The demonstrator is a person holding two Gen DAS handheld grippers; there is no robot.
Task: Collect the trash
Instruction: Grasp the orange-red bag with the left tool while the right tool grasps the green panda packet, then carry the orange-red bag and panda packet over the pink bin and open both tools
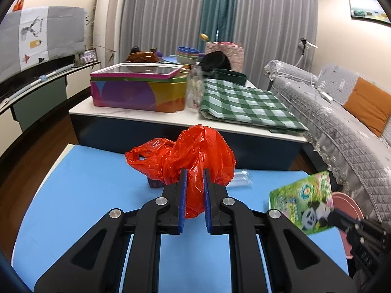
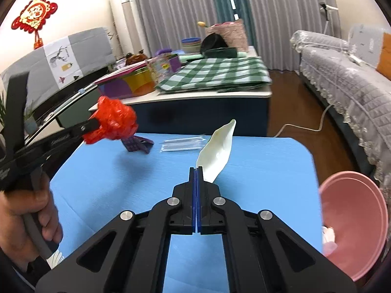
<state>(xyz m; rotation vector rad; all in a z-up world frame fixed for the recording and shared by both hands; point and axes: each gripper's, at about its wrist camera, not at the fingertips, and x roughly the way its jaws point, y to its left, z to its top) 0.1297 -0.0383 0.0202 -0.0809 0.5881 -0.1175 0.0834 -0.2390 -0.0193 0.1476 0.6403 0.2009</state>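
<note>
No wording can be read anywhere. The green glossy packet with a panda picture (image 1: 303, 205), off the blue bench's (image 1: 85, 195) right edge, carries print too blurred to make out. The yellow label on the clear plastic box (image 2: 162, 67) is too small to read. Raised lettering on the left claw's black arm (image 2: 61, 138) stays illegible.

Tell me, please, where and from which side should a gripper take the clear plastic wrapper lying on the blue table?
Probably at one short end of the clear plastic wrapper, coming from above. It lies flat and long on the blue table, so an end should lift more easily than its flat middle.
</note>
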